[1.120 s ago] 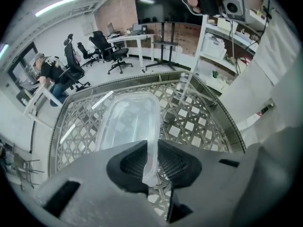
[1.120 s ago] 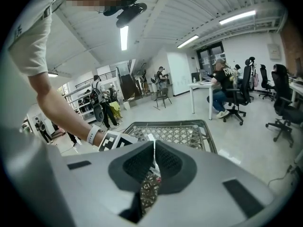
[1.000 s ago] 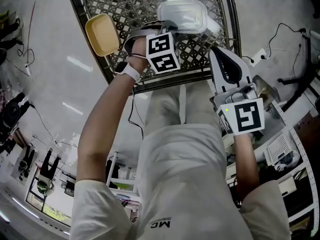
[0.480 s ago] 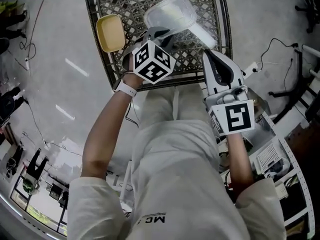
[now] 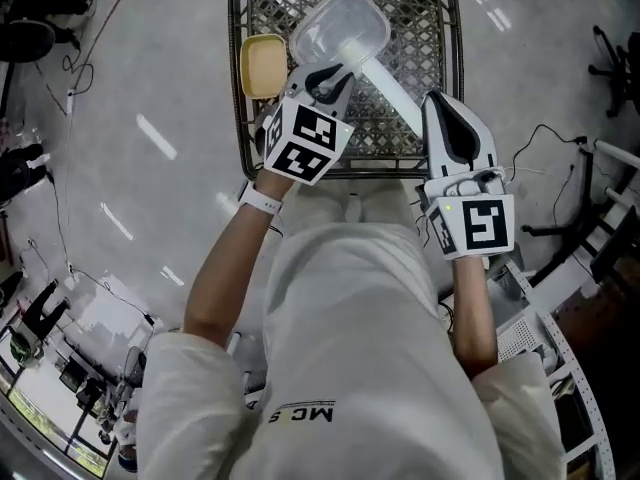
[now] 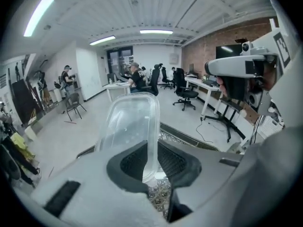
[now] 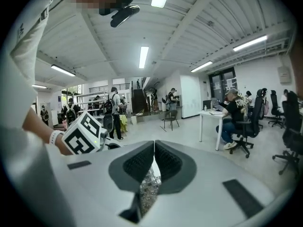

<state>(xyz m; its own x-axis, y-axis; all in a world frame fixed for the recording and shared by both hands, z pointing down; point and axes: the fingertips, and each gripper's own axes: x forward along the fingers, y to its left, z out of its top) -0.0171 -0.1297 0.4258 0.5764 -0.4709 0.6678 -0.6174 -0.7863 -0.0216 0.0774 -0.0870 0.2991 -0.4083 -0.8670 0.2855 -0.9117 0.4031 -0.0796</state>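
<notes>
Grey floor under our wire basket (image 5: 437,58). Left gripper (image 5: 325,76) pinches the clear container (image 5: 338,26) by its near rim, out over the basket. Right gripper (image 5: 455,133) hangs near right, jaws pressed together, empty.

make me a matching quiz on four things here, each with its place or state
1 clear plastic container
2 yellow shallow dish
3 metal wire basket
4 right gripper

a standing on the grey floor
b jaws together
c rim pinched in the left gripper
d lying at the basket's left side

Pairs: 1-c, 2-d, 3-a, 4-b
</notes>
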